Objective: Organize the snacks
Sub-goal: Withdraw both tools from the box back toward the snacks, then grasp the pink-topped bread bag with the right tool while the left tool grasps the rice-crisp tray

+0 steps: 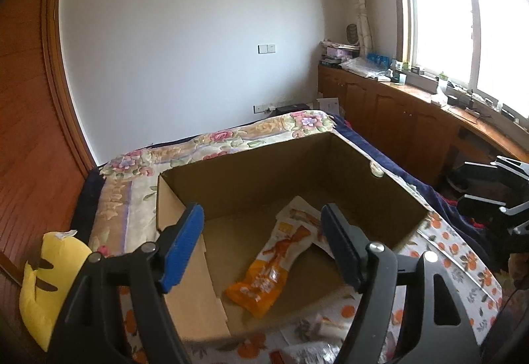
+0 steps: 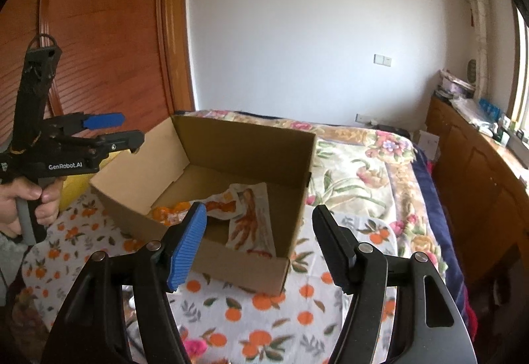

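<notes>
An open cardboard box stands on the bed. Inside it lie an orange and white snack bag and a white snack bag with an orange picture. My left gripper is open and empty above the box's near side; it also shows in the right wrist view, held above the box's left corner. My right gripper is open and empty above the box's near right corner. More snack packets lie on the cloth before the box.
The bed has a floral blanket and an orange-print cloth. A yellow plush toy lies at the left. A wooden wardrobe stands left; a cluttered wooden cabinet runs under the window.
</notes>
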`<state>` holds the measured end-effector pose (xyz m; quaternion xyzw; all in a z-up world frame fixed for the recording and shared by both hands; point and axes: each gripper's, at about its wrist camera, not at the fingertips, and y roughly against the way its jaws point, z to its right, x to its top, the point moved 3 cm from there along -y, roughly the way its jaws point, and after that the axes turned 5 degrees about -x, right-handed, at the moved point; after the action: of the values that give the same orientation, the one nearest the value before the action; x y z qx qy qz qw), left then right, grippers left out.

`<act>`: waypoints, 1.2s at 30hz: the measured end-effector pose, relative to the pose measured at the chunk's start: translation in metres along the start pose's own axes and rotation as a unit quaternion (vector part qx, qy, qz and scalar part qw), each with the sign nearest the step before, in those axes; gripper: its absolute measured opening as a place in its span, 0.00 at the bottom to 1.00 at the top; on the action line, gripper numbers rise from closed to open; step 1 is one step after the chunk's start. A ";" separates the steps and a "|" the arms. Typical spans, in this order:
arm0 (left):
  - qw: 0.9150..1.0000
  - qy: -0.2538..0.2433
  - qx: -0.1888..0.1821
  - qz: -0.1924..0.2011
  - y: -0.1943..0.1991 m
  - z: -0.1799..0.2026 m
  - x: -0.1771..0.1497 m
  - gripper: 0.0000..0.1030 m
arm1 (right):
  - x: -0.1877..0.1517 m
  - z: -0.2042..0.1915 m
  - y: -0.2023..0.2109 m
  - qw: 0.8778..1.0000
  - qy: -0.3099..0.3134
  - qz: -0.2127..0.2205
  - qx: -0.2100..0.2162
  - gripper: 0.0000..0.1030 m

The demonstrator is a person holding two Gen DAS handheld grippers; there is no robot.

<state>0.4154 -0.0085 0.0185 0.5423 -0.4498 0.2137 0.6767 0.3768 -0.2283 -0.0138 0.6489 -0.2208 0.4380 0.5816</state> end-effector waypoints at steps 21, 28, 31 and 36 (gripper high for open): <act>0.997 0.002 -0.018 -0.069 0.051 0.037 -0.126 0.72 | -0.110 -0.045 0.056 0.998 -0.042 -0.046 0.033 0.67; 0.995 0.004 -0.020 -0.097 0.043 0.049 -0.165 0.72 | -0.141 -0.058 0.031 0.994 -0.049 -0.081 0.056 0.60; 0.993 0.006 -0.028 -0.114 0.036 0.058 -0.182 0.72 | -0.153 -0.066 0.018 0.993 -0.034 -0.100 0.061 0.53; 0.991 0.014 -0.038 -0.129 0.029 0.068 -0.198 0.72 | -0.167 -0.069 0.004 0.991 -0.023 -0.116 0.059 0.51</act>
<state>0.2674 -0.0224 -0.1317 0.5664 -0.3743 0.1145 0.7252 0.2654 -0.2005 -0.1531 0.7134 -0.1309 0.3646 0.5839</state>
